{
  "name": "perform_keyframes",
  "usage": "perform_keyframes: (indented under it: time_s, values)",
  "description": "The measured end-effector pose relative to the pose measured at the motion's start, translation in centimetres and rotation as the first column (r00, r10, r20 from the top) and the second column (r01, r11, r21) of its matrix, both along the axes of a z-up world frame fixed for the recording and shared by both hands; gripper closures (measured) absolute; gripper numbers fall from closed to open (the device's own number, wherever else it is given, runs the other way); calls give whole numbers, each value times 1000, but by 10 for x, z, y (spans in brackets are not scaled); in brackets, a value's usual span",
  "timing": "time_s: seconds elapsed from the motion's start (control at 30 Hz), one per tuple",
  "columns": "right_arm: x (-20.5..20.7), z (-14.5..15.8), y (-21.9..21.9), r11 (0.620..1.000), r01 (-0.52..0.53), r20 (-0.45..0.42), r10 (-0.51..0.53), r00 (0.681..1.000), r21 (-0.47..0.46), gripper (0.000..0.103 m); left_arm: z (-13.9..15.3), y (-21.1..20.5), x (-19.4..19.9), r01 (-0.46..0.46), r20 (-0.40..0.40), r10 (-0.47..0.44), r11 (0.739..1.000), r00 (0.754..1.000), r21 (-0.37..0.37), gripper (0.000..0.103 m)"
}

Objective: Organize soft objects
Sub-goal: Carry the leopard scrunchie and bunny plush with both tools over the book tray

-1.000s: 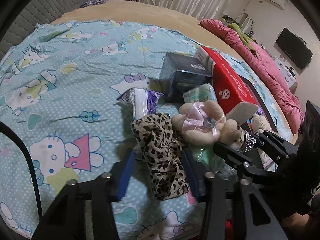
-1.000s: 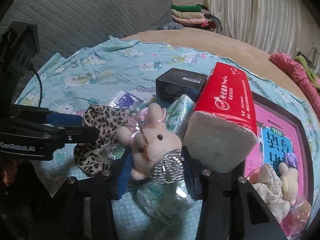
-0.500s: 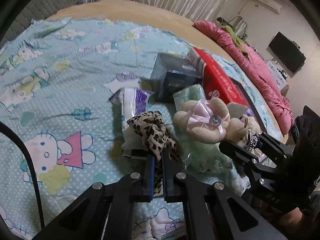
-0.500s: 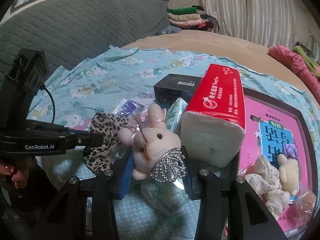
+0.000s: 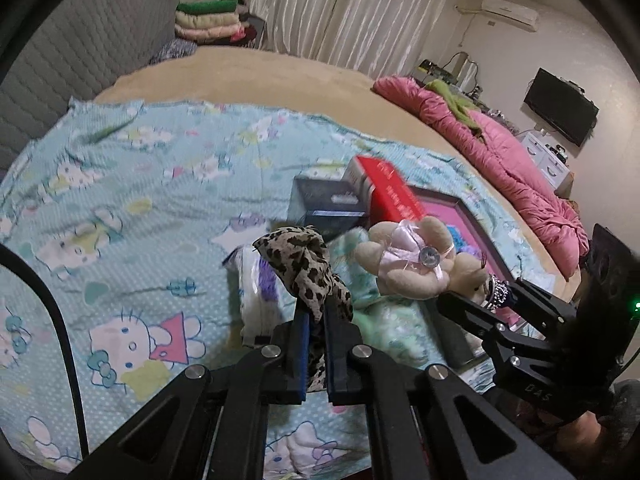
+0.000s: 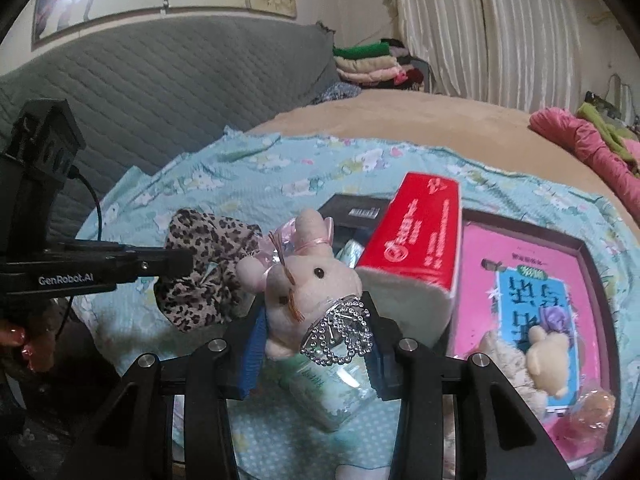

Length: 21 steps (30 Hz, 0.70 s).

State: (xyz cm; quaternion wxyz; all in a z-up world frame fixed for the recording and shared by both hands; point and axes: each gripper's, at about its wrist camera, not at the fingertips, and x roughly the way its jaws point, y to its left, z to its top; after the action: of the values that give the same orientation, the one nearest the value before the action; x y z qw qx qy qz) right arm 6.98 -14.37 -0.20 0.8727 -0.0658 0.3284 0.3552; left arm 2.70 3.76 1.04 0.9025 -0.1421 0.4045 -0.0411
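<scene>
The left gripper (image 5: 314,326) has its fingers pressed almost together on a leopard-print cloth (image 5: 308,264); a second ago they stood wide on either side of it as it lay flat on the bed. Now the cloth bunches above the pads and its tail hangs below them, clear of the cartoon-print sheet (image 5: 132,216). The right gripper (image 6: 314,344) is closed to a middling width on a pale plush rabbit (image 6: 308,280), gripping its body just above the sequined heart (image 6: 340,334); that hold has hardly changed, but the toy now sits higher, off the bed.

Around them lie the things left behind: a crinkly green-printed packet (image 6: 320,392) directly under the rabbit, a white and purple packet (image 5: 256,280) beside the cloth, a red tissue pack (image 6: 416,252) leaning over a dark box (image 5: 328,208), and a pink-lined tray (image 6: 524,280) with another small plush toy (image 6: 548,364) in it.

Both soft items are picked and raised together, so the sorting step looks to be at the carry stage. The tray seems a likely place for the rabbit, though that is only a guess.
</scene>
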Motion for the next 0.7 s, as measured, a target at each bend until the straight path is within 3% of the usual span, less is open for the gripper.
perform_keyframes:
  time_s: [0.7]
  values:
    - [-4,53,-84,976,184,99,-196,976,116,59,68,-98,13,159,69,-166,982,984,100,97]
